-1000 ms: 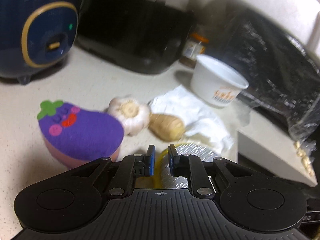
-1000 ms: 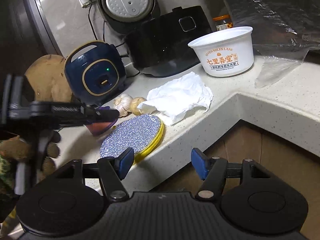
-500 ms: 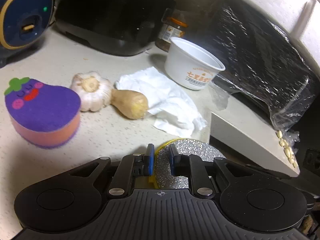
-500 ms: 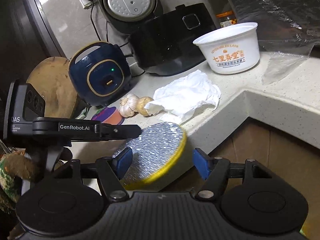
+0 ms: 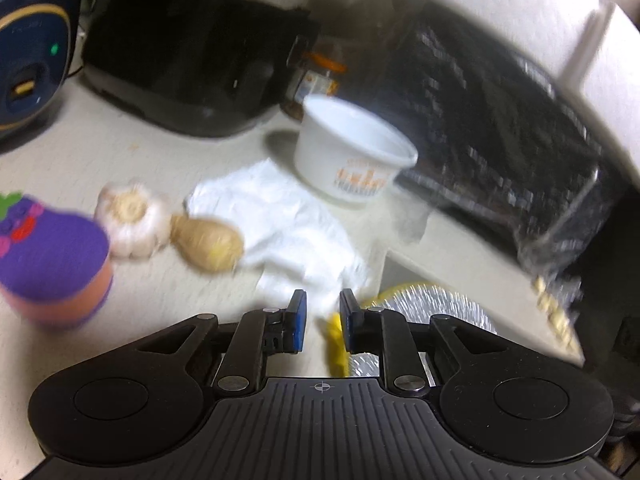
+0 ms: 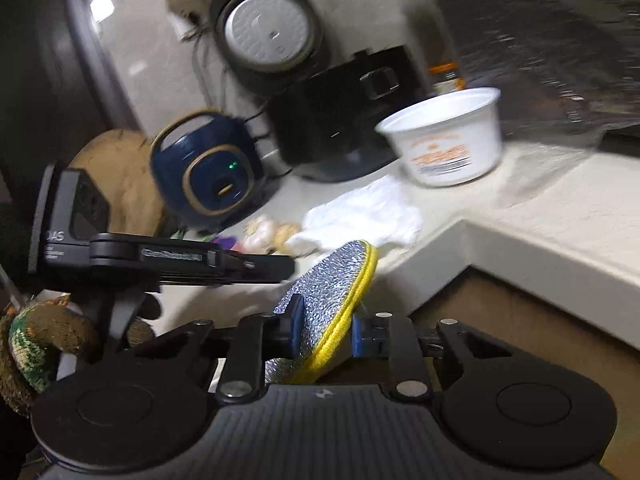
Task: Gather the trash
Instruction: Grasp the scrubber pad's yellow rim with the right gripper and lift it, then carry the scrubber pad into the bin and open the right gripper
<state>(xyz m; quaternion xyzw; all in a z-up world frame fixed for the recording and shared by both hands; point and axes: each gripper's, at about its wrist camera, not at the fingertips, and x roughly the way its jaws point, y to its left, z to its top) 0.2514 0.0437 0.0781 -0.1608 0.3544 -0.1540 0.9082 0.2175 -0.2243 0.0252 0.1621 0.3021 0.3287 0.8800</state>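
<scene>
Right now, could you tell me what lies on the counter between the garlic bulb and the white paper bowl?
In the left wrist view, a ginger piece beside the garlic bulb, then a crumpled white tissue reaching toward the white paper bowl.

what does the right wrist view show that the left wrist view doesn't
Only the right wrist view: the grey-lidded round cooker, the left gripper from the side, and the right gripper closing on the silver-and-yellow round scrubber.

Only the left wrist view: the purple eggplant-shaped sponge in full, and the left gripper's blue pads opening, off the scrubber's edge.

Both: white paper bowl, crumpled white tissue, navy cooker.
</scene>
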